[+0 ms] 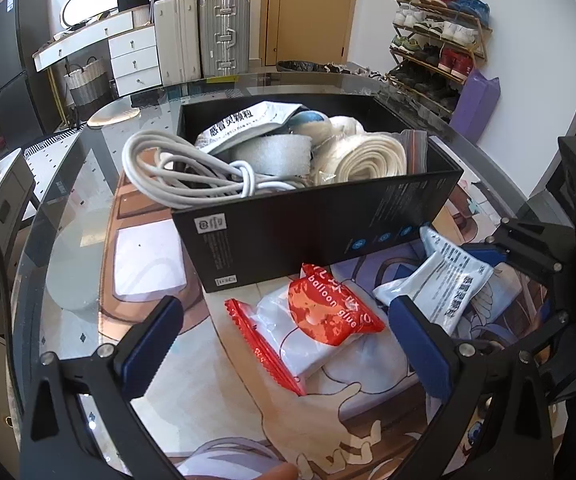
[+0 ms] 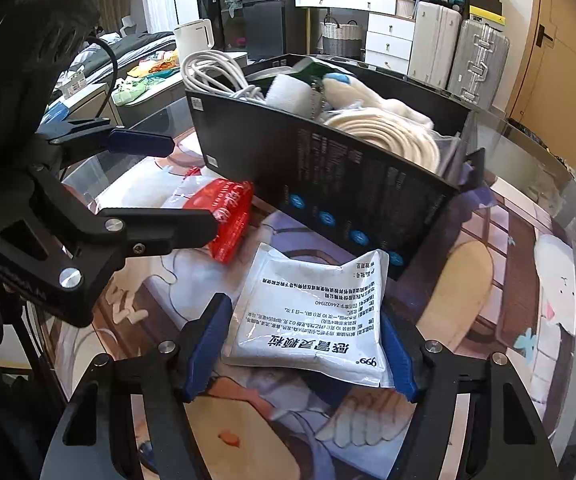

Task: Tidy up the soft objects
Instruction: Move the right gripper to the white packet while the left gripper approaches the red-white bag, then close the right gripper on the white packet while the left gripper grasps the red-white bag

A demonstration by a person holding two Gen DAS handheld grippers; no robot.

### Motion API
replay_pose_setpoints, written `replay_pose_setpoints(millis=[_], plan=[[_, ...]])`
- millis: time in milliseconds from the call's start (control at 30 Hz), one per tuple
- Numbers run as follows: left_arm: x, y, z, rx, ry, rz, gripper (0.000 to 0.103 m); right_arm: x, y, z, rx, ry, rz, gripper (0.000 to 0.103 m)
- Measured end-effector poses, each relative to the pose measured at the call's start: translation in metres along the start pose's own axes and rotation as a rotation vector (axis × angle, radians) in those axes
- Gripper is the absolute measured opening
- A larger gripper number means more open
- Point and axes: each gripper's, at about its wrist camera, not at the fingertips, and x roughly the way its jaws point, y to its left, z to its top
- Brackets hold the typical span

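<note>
In the left wrist view, the left gripper (image 1: 284, 344) hangs with fingers spread over the red balloon glue packet (image 1: 308, 328) on the tabletop (image 1: 68, 184), beside the black box (image 1: 316, 220) holding a white cable (image 1: 184, 172) and a cream roll (image 1: 372, 158). The right wrist view alone shows the right gripper (image 2: 304, 352), its blue pads pinching the white medicine sachet (image 2: 312, 316) from both sides, just before the box.
</note>
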Motion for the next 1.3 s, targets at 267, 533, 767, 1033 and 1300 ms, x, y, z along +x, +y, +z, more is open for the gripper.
replay_pose_setpoints(millis=[267, 533, 767, 1033, 1300], plan=[[0.012, -0.004, -0.003, 0.020, 0.029, 0.023, 0.103, -0.003, -0.006, -0.003, 0.001, 0.000, -0.002, 0.071], [0.015, -0.011, -0.003, 0.045, 0.034, 0.020, 0.101, -0.003, -0.007, -0.003, 0.001, 0.000, -0.002, 0.071], [0.016, -0.016, -0.004, 0.062, 0.044, -0.029, 0.075, -0.004, -0.008, -0.004, 0.000, 0.001, -0.003, 0.071], [0.009, -0.015, -0.004, 0.059, 0.036, -0.076, 0.048, -0.005, -0.009, -0.004, -0.001, -0.002, -0.001, 0.068], [0.005, -0.012, -0.007, 0.072, 0.028, -0.086, 0.026, -0.008, -0.004, -0.003, -0.010, -0.007, -0.001, 0.059]])
